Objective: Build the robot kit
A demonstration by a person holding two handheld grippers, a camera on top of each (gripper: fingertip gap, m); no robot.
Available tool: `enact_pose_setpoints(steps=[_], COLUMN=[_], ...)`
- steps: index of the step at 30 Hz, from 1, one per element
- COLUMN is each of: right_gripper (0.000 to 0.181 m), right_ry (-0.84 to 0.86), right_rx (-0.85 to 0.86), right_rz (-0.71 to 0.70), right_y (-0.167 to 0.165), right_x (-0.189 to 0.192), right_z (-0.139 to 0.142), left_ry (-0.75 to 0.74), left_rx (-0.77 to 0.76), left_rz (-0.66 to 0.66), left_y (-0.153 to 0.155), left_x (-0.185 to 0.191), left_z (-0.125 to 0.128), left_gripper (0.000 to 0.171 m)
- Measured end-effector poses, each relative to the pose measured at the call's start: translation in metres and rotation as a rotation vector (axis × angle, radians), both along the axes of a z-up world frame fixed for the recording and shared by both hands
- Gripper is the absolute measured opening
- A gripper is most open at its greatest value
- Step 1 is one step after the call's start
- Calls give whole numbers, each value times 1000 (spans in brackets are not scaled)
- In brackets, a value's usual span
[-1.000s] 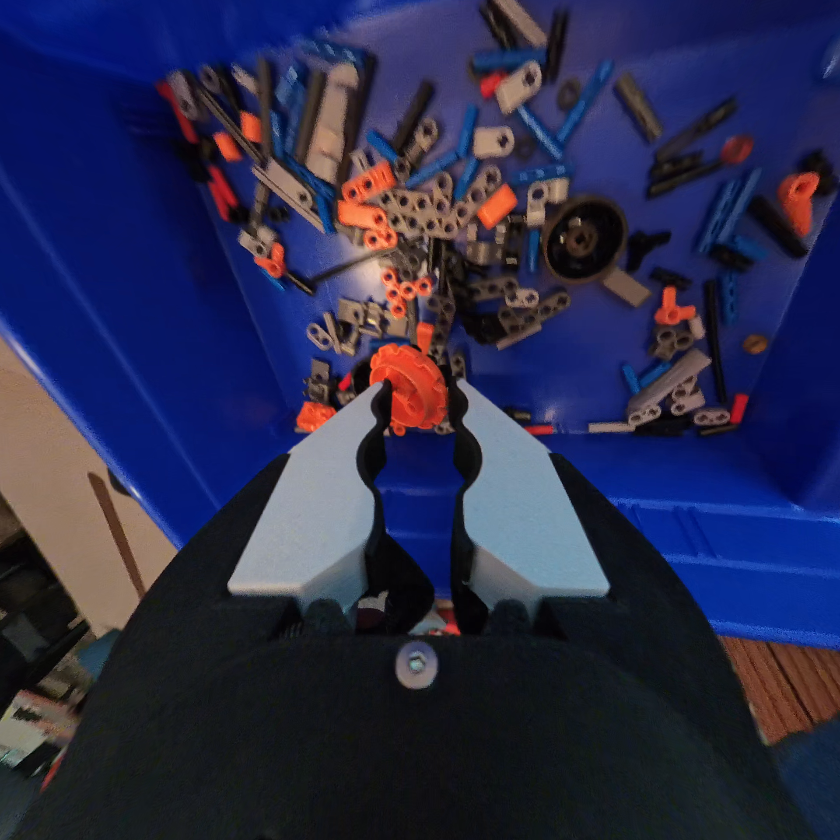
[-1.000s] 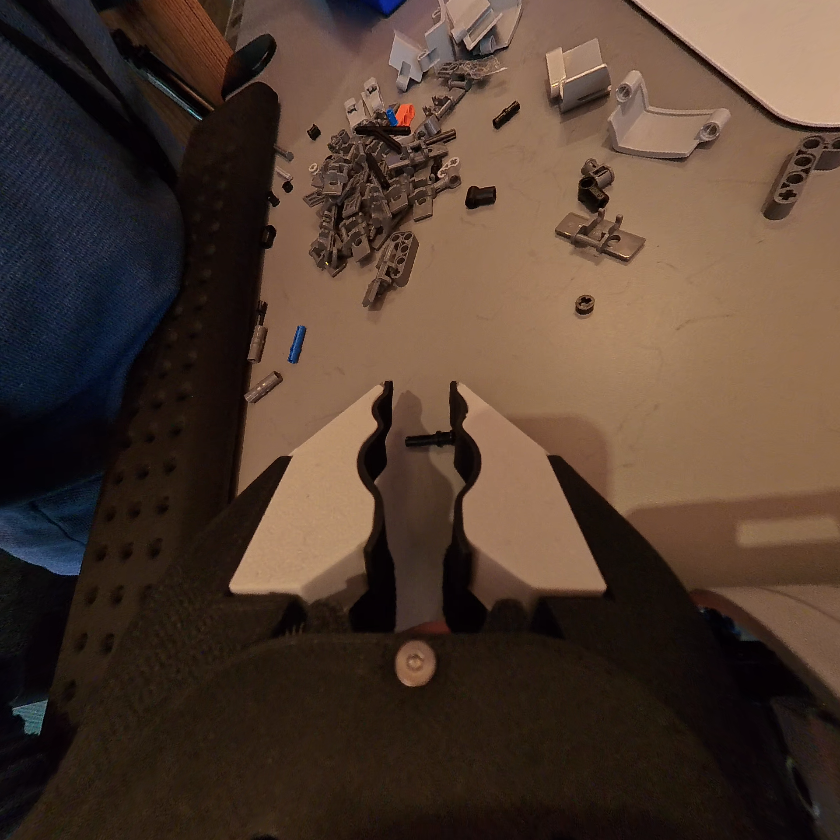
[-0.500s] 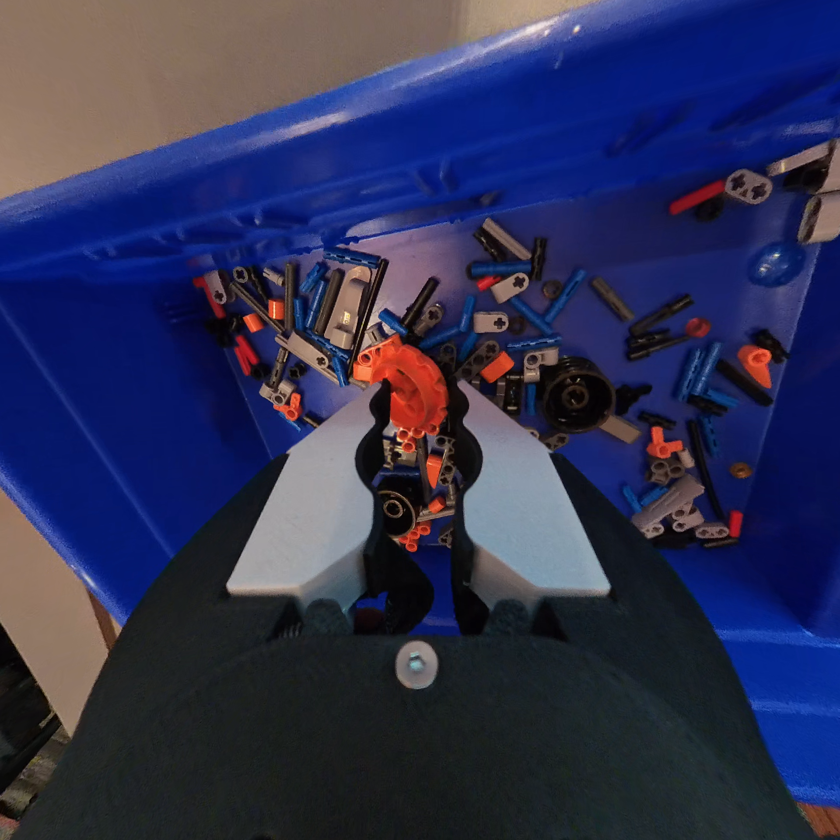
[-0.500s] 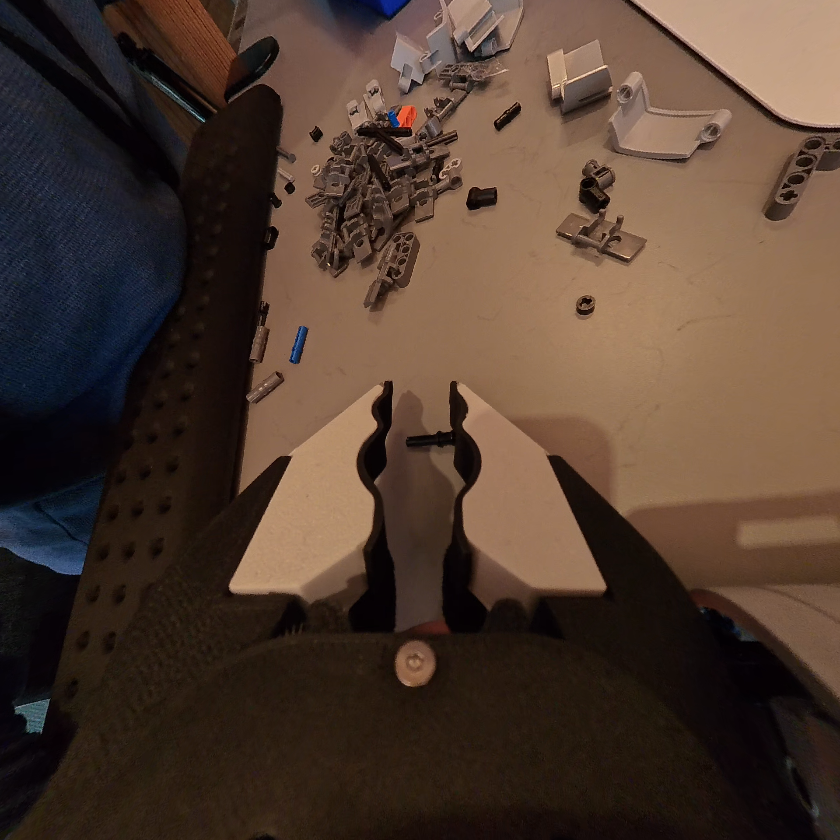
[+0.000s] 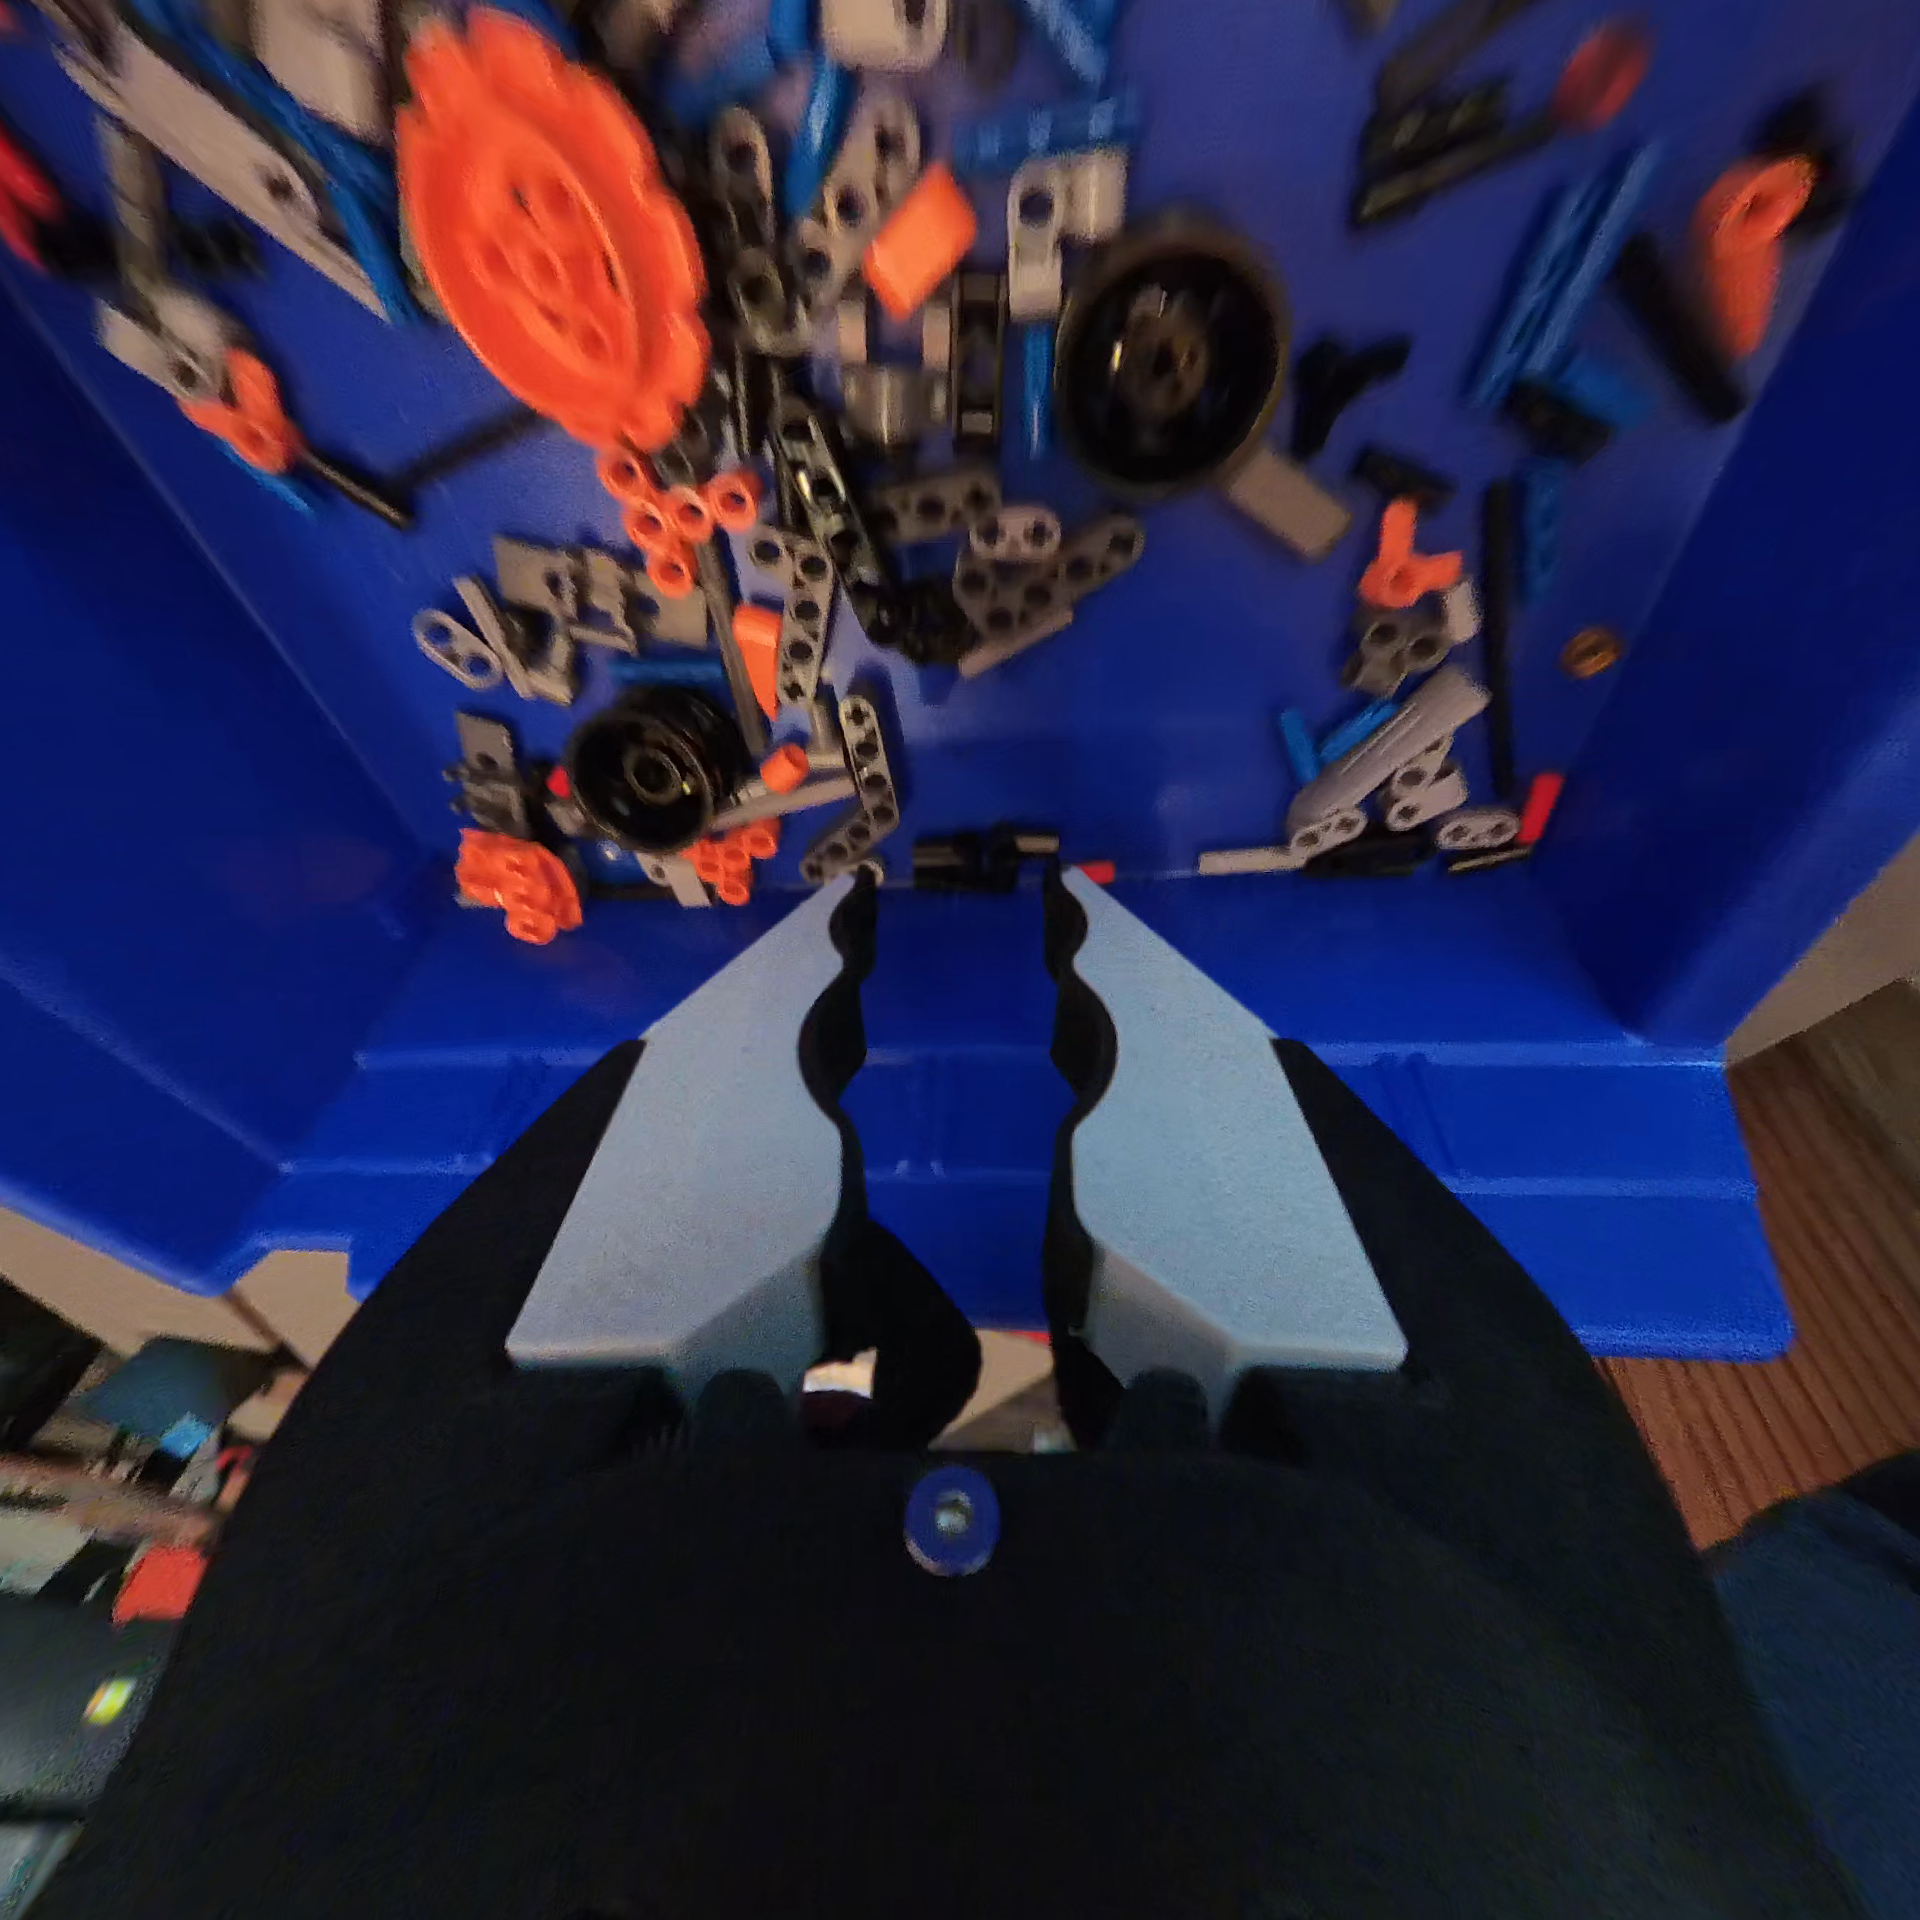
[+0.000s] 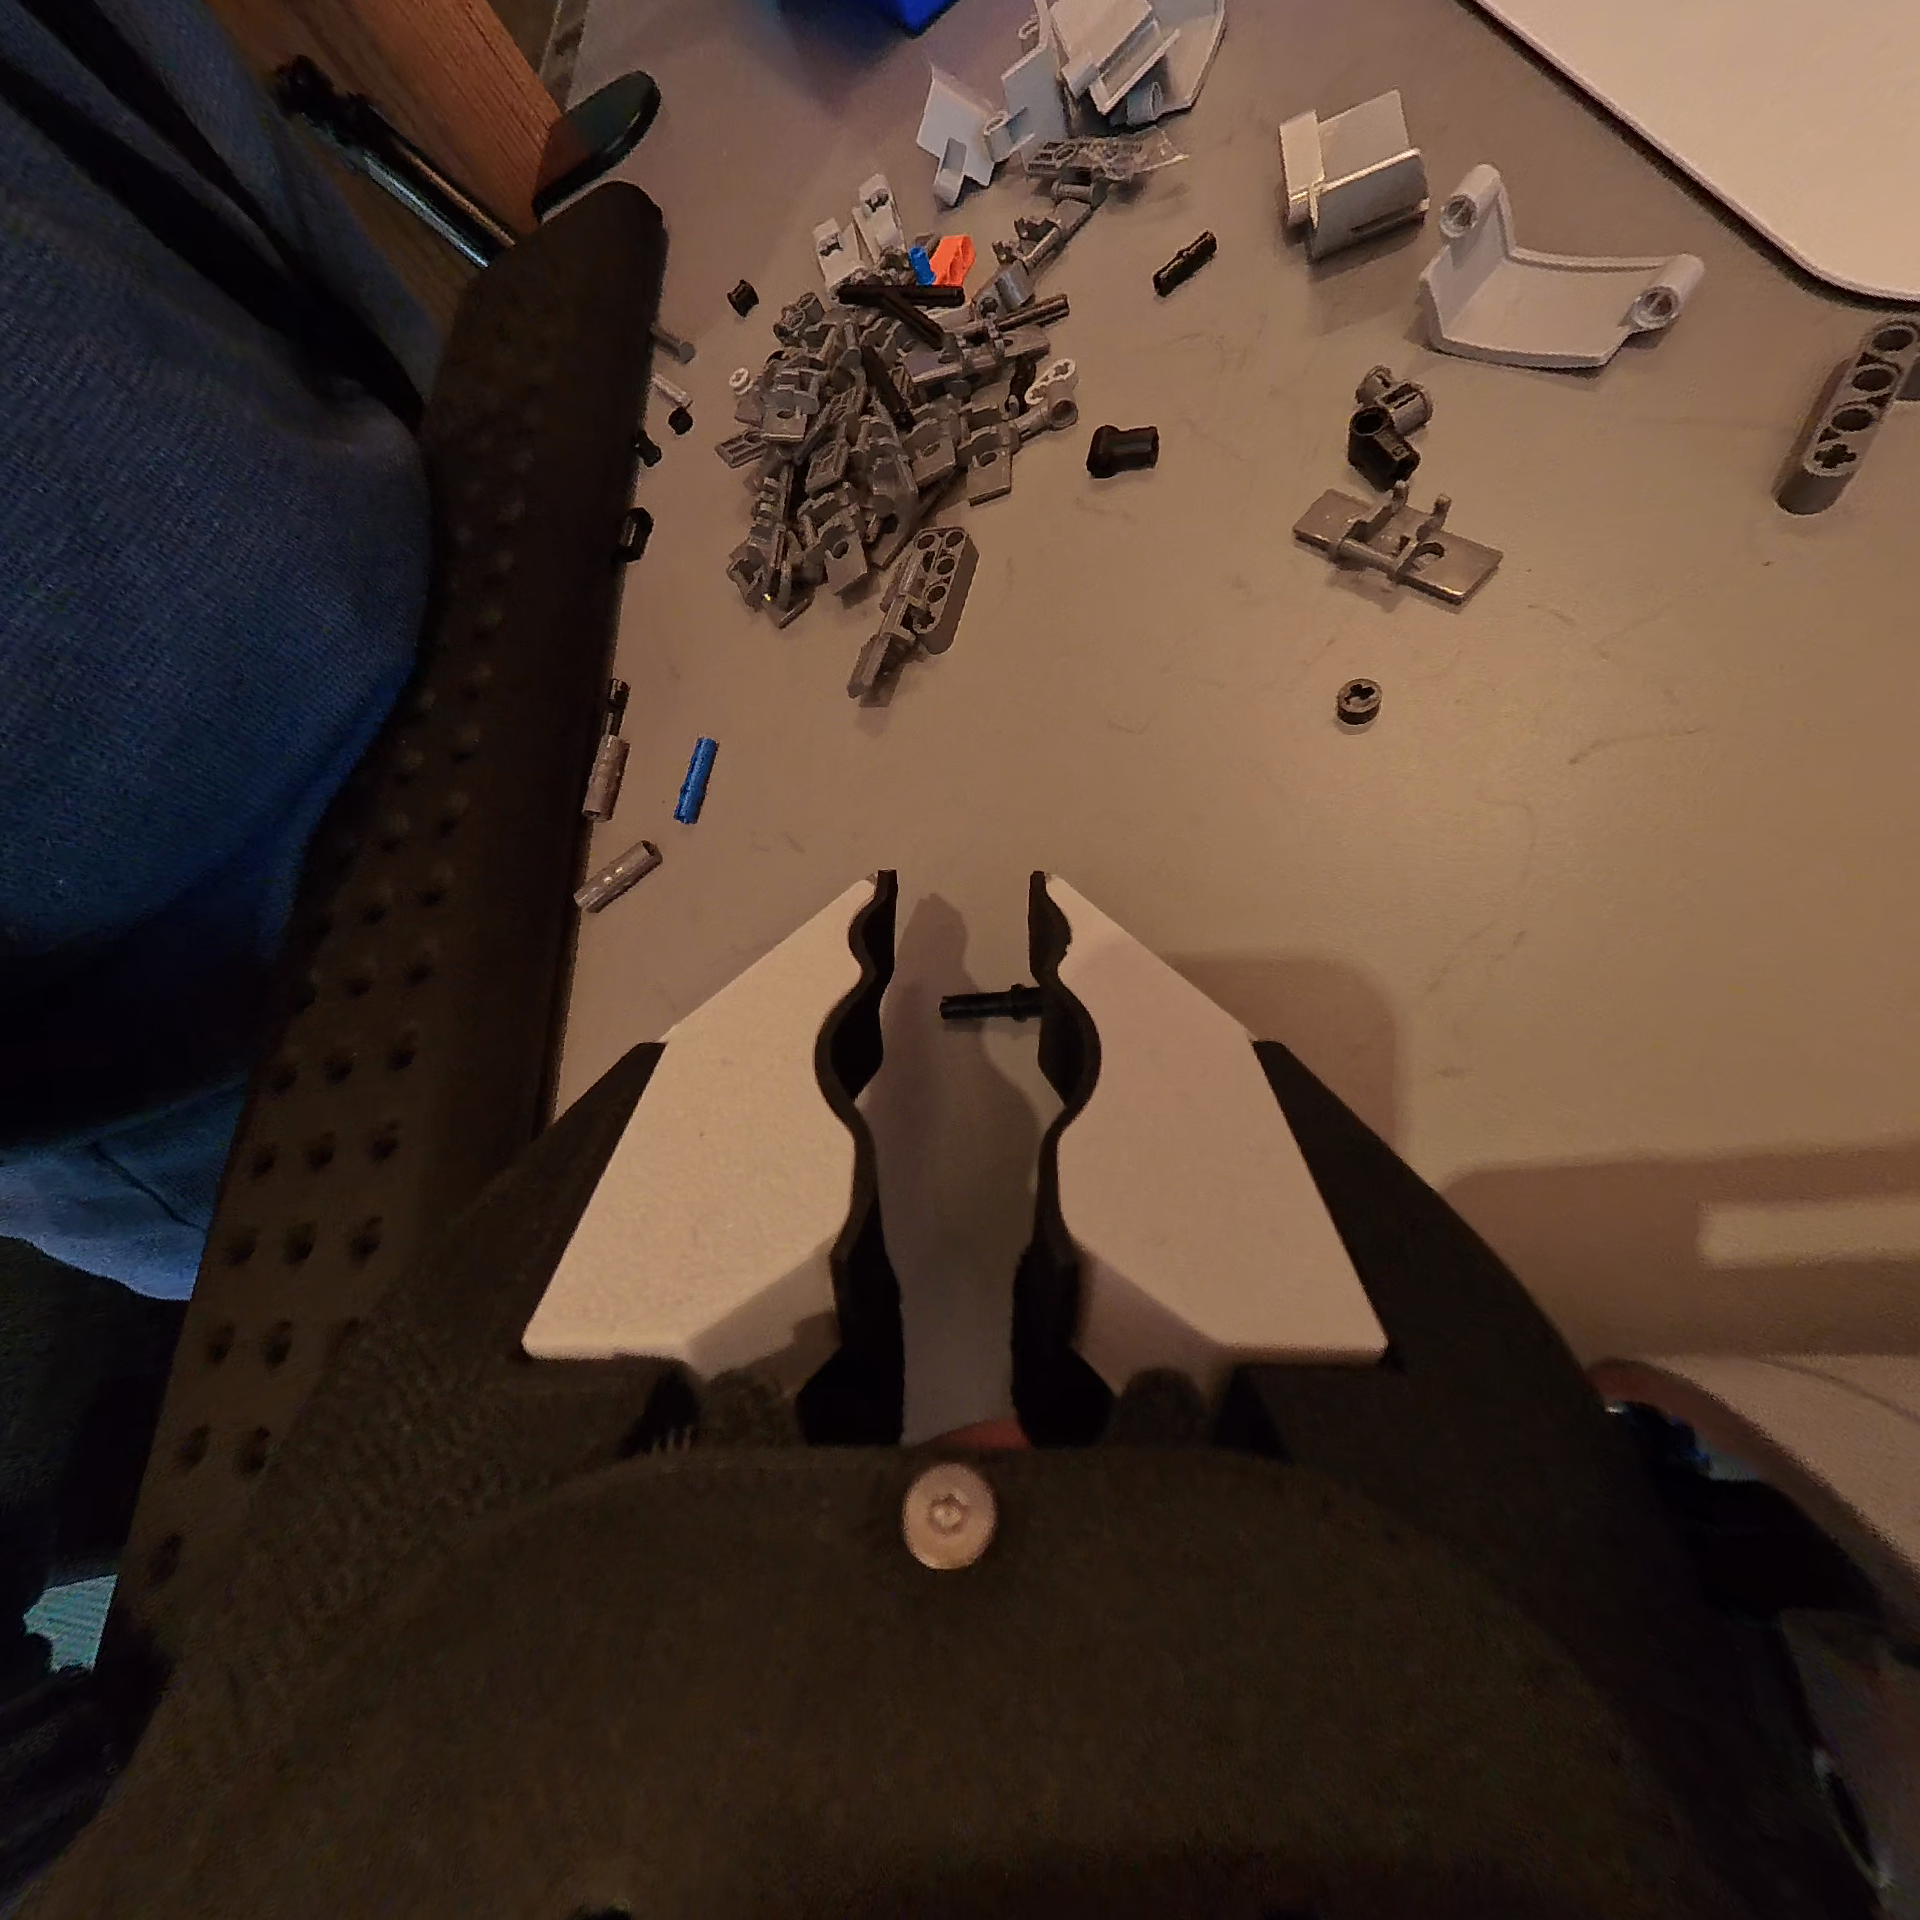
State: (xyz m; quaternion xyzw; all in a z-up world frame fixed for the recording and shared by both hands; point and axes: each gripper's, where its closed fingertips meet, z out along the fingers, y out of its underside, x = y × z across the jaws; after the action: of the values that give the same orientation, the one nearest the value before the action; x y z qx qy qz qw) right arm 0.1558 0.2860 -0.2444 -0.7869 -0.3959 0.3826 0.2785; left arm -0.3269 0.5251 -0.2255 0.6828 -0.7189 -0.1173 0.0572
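My left gripper (image 5: 951, 883) is open and empty, above the near wall of a blue bin (image 5: 935, 1101). A large orange gear wheel (image 5: 551, 229), blurred, is in the bin at the upper left among loose parts. A small black connector (image 5: 982, 847) lies on the bin floor just past my fingertips. My right gripper (image 6: 956, 883) hovers over a grey table (image 6: 1351, 883). A thin black pin (image 6: 987, 1005) lies crosswise between its fingers. One end of the pin meets the right pad; a gap separates the other end from the left pad.
The bin holds two black wheels (image 5: 1169, 358) (image 5: 655, 769) and several grey, blue and orange beams. On the table are a pile of grey parts (image 6: 862, 447), a blue pin (image 6: 694, 779), a grey curved panel (image 6: 1538, 301) and a black perforated strip (image 6: 436, 727). A person's blue-clad leg is at the left. Spacing between my two grippers at the tips: around 55 cm. My left gripper is the nearer one to the small black connector (image 5: 982, 847): about 4 cm, against 55 cm.
My left gripper opened and the orange gear wheel left its grasp and is now in the bin, up and to the left. The right gripper and its pin have not moved.
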Motion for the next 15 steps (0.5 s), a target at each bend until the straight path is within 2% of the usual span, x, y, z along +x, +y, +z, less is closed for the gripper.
enact_pose_setpoints(steps=[11, 15], right_gripper=[24, 24], right_ry=[3, 4], right_rx=[15, 16], right_rz=[14, 13], right_y=[-2, -2], right_x=[-1, 0], right_z=[1, 2], left_ry=[161, 200], left_rx=[-26, -44], left_rz=[-5, -8], left_y=[2, 0], left_x=[-17, -18], left_z=[-20, -25], left_gripper=[31, 26])
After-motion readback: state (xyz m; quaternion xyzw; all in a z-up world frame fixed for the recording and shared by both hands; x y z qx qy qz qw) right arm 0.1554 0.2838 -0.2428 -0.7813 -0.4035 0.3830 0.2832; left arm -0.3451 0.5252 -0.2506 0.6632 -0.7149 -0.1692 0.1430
